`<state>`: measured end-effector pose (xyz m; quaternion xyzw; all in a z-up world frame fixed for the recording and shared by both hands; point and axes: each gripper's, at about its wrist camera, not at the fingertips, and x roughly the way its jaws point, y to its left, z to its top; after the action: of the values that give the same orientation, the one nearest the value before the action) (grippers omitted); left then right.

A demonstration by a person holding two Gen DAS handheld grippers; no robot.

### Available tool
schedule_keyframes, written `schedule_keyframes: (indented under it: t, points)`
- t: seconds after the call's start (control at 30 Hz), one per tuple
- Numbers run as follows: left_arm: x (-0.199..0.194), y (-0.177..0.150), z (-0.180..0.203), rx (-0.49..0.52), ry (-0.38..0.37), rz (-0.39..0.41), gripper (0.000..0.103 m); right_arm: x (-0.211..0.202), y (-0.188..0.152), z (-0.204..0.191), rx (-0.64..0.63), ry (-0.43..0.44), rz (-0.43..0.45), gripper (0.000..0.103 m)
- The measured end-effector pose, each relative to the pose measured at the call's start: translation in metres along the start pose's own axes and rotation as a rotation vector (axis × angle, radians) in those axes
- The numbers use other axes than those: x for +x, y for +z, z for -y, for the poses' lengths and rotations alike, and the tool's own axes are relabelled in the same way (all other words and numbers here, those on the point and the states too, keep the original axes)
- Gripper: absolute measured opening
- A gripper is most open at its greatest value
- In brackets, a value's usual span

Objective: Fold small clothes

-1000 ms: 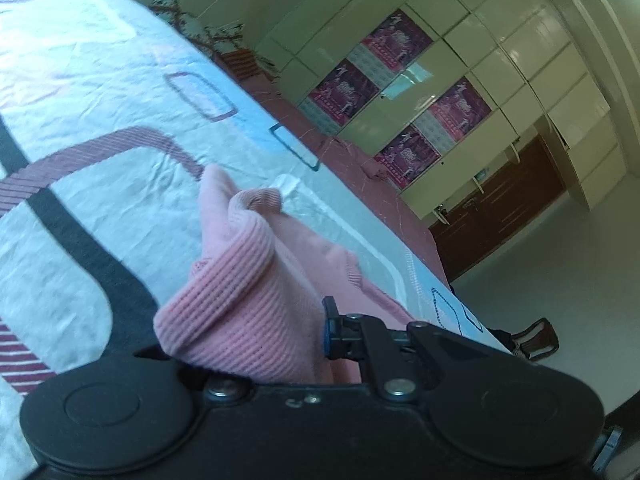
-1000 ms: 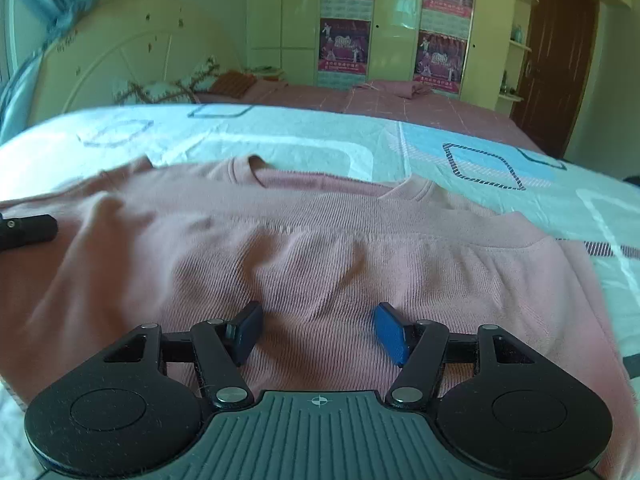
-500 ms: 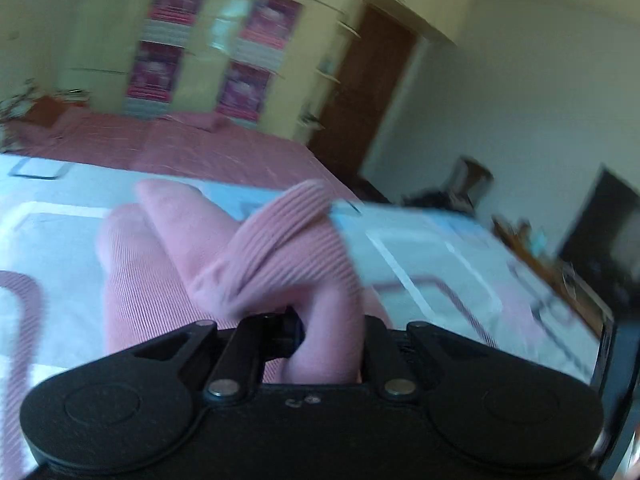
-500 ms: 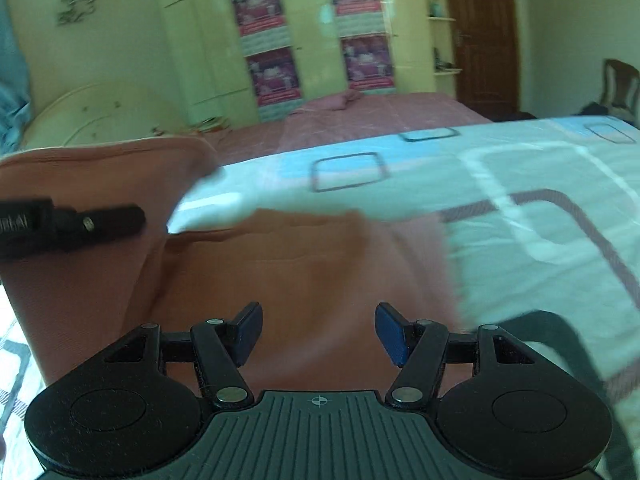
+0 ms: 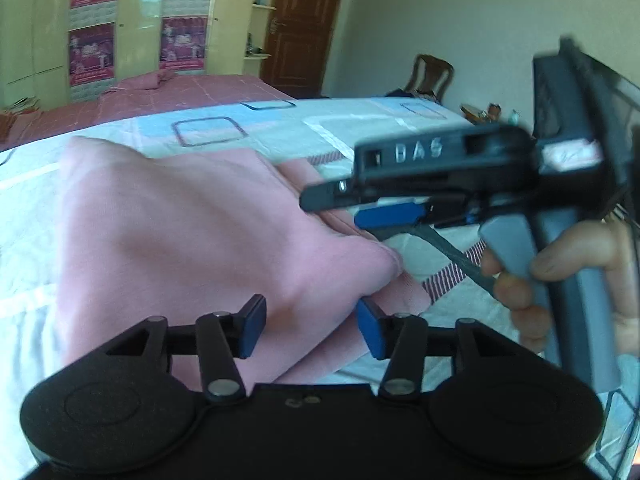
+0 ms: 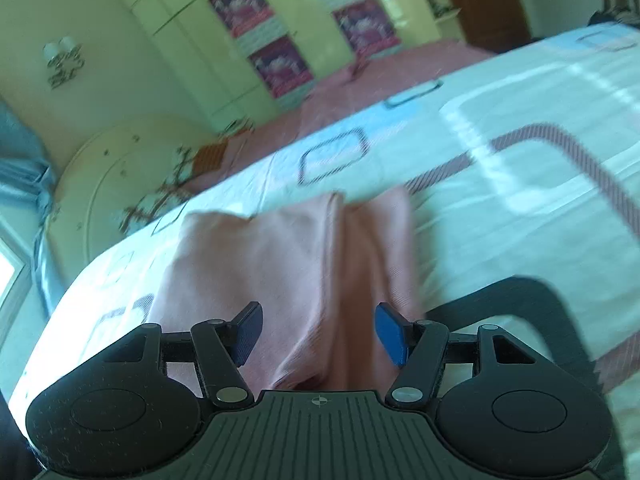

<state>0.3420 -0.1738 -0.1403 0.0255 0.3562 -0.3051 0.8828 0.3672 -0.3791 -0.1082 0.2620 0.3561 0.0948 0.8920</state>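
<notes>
Left wrist view
Left gripper (image 5: 310,330): fingers spread wide, holding nothing; its blue pads sit over the near edge of the garment.
Pink knit top (image 5: 192,240): lies on the patterned bedsheet (image 5: 280,128), filling the middle of the view from 9 to 3 o'clock, doubled over on itself with a soft ridge running toward 3 o'clock.
Right gripper (image 5: 392,204): comes in from 3 o'clock just above the fold's edge, held by the person's hand (image 5: 568,272); whether its fingers are apart or together cannot be told from this side angle.

Right wrist view
Right gripper (image 6: 318,334): fingers spread, empty, hovering above the cloth.
Pink knit top (image 6: 280,264): a narrow folded strip running from 6 toward 12 o'clock, with a second layer showing along its right side.
Blur: the picture is smeared.

Step in hand: judged a lengthwise fold just laid down and let go.
Next move: probably taking one short end and carrying it over the other, keeping the layers lined up.
</notes>
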Motion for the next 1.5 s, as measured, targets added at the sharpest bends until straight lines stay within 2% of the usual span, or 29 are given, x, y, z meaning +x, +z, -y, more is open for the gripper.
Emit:
schedule_keyframes:
  t: [0.2,0.3,0.37,0.4,0.43,0.47,0.67,0.8,0.9,1.0,1.07,1.13,1.23,1.33,1.5]
  points:
    - [-0.039,0.004,-0.049,-0.14,0.14,0.075,0.056,0.028,-0.006,-0.007,0.004,0.015,-0.081,0.062]
    - [-0.042,0.007,-0.073,-0.214,0.211,0.079,0.056,0.04,-0.006,0.001,0.023,0.011,-0.095,0.062]
    - [-0.039,0.009,-0.083,-0.253,0.233,0.077,0.056,0.045,-0.005,0.004,0.036,0.021,-0.099,0.061]
    - [-0.036,0.009,-0.086,-0.266,0.248,0.072,0.056,0.046,-0.005,0.003,0.038,0.027,-0.102,0.058]
    - [-0.033,0.011,-0.091,-0.277,0.257,0.067,0.056,0.046,-0.005,0.001,0.035,0.025,-0.104,0.026]
    - [-0.033,0.01,-0.097,-0.285,0.265,0.065,0.056,0.048,-0.004,0.002,0.035,0.036,-0.114,0.012]
    - [-0.026,0.007,-0.105,-0.317,0.255,0.068,0.056,0.051,0.0,-0.005,-0.005,0.038,-0.127,0.012]
    - [-0.031,0.012,-0.104,-0.324,0.238,0.085,0.056,0.036,0.011,-0.024,-0.138,-0.016,-0.037,0.011]
    - [-0.029,0.017,-0.097,-0.312,0.202,0.102,0.056,0.015,0.022,-0.026,-0.178,-0.018,0.0,0.01]
    - [-0.015,0.014,-0.087,-0.301,0.168,0.073,0.058,0.002,0.017,-0.019,-0.196,-0.071,0.008,0.01]
    - [-0.002,0.007,-0.08,-0.274,0.182,0.043,0.064,0.01,0.003,-0.008,-0.21,-0.147,-0.026,0.011]
    - [0.005,0.004,-0.079,-0.271,0.191,0.023,0.066,0.022,-0.009,0.009,-0.145,-0.172,-0.087,0.011]
    - [0.004,0.004,-0.084,-0.297,0.176,0.018,0.066,0.02,-0.009,0.012,-0.116,-0.163,-0.072,0.014]
    - [-0.001,0.007,-0.091,-0.315,0.154,0.012,0.064,0.009,-0.003,0.012,-0.099,-0.157,-0.057,0.028]
    - [-0.007,0.026,-0.1,-0.346,0.148,0.055,0.064,0.005,0.016,0.01,-0.073,-0.136,-0.028,0.03]
